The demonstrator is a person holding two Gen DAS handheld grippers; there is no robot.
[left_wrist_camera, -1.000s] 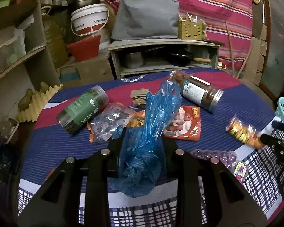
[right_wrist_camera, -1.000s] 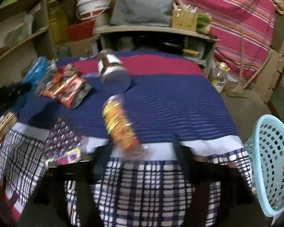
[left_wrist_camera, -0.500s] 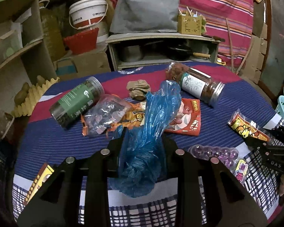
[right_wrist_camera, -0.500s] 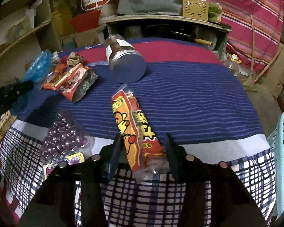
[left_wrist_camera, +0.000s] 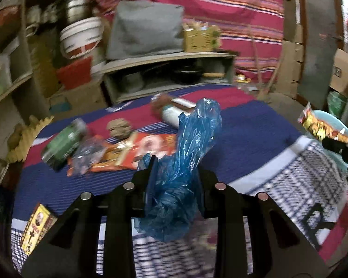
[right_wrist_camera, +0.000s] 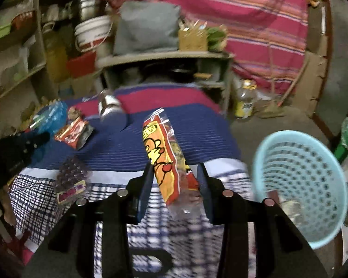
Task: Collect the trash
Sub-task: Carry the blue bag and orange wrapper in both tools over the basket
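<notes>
The right tongs [right_wrist_camera: 175, 185] grip an orange-and-yellow plastic snack wrapper [right_wrist_camera: 165, 155] above the desk's checked edge [right_wrist_camera: 34, 194], beside the pale-blue perforated plastic basket [right_wrist_camera: 299, 185] past that edge; the left tongs [left_wrist_camera: 175, 183] clench a crumpled blue plastic bag [left_wrist_camera: 188, 153] over open striped cloth

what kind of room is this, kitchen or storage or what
Probably a cluttered home kitchen or storeroom. A low shelf holds dark pans, a white bucket sits among stacked containers, and a striped cloth hangs behind a cloth-covered table strewn with snack wrappers.
</notes>
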